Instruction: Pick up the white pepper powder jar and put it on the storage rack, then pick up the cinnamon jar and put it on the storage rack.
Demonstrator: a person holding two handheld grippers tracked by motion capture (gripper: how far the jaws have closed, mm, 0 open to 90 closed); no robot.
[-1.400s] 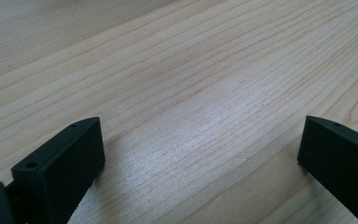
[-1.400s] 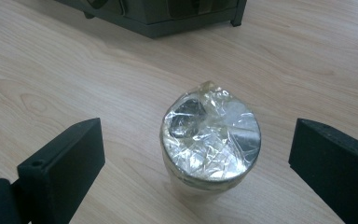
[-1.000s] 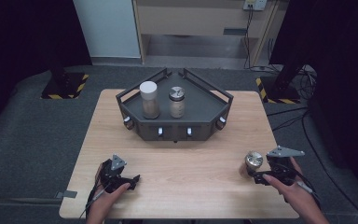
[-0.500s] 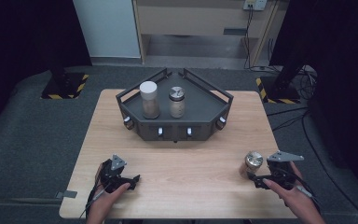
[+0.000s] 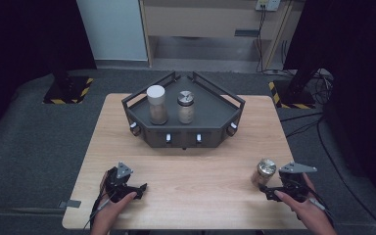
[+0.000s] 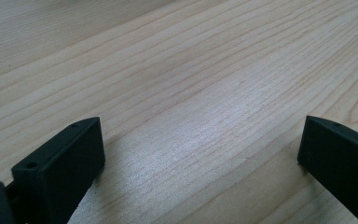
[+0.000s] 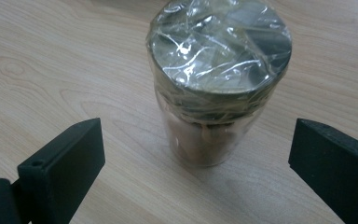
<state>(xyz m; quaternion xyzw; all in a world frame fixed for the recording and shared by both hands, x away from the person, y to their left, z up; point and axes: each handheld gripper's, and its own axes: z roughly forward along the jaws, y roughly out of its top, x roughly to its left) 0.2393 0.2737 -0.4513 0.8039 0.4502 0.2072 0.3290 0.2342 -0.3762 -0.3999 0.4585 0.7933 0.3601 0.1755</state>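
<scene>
Two jars racked, a third waiting on the desk.

On the desk [image 5: 127, 127], the tray [image 5: 215, 122] holds two jars [image 5: 157, 104]; the wrapped jar [image 7: 216, 84] stands near its right edge, ungrasped between the right hand-held gripper [image 7: 196, 172]'s spread jaws; the left hand-held gripper [image 6: 200, 163] rests spread, empty.

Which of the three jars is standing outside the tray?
The foil-lidded jar on the bare table, just ahead of the open right gripper; the other two jars stand inside the dark tray.

Both hand-held grippers, left [image 5: 139, 187] and right [image 5: 267, 191], rest low with jaws spread wide.
</scene>
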